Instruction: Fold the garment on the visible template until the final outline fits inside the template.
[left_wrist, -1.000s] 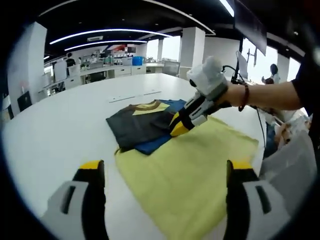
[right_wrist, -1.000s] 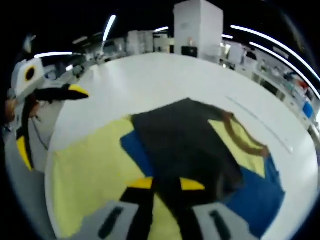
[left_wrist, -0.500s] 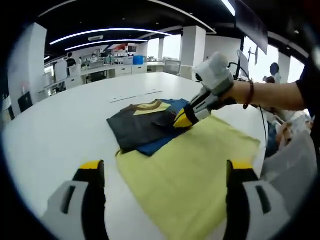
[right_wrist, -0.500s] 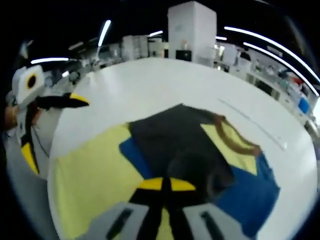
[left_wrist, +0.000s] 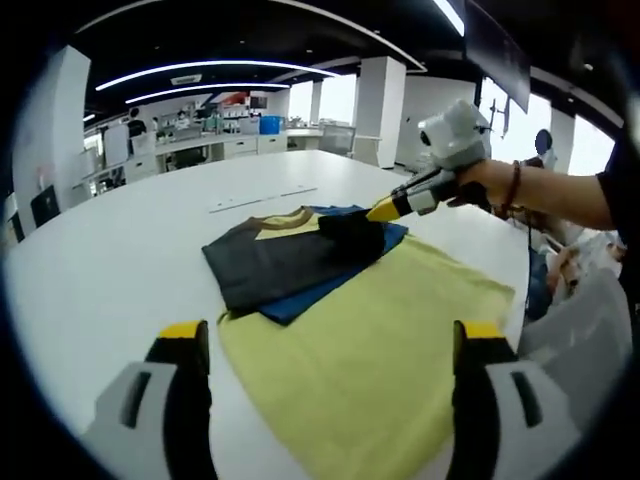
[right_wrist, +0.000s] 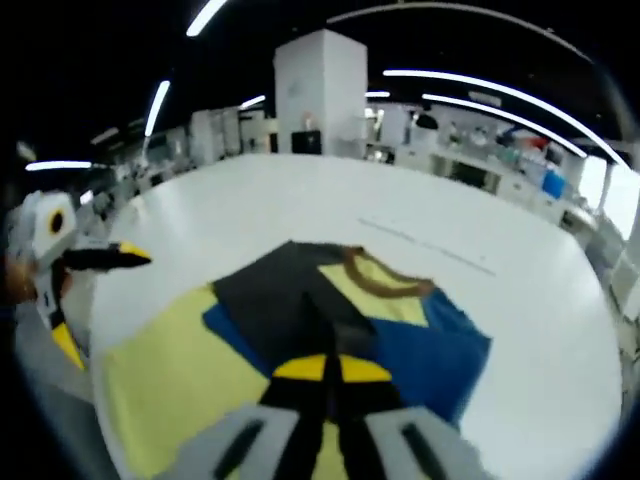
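Lifting a fold of the dark grey and blue garment (left_wrist: 290, 262) off the pale yellow template (left_wrist: 390, 340) on the white table (left_wrist: 110, 250), right gripper (right_wrist: 322, 368) clenched on it, left gripper (left_wrist: 330, 345) released, risking dragging it askew.

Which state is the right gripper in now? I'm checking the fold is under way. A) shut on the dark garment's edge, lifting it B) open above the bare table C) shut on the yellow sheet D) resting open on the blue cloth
A: in the left gripper view the right gripper has its yellow tips pinched on a raised edge of the dark garment, and in the right gripper view its jaws meet on that fabric.
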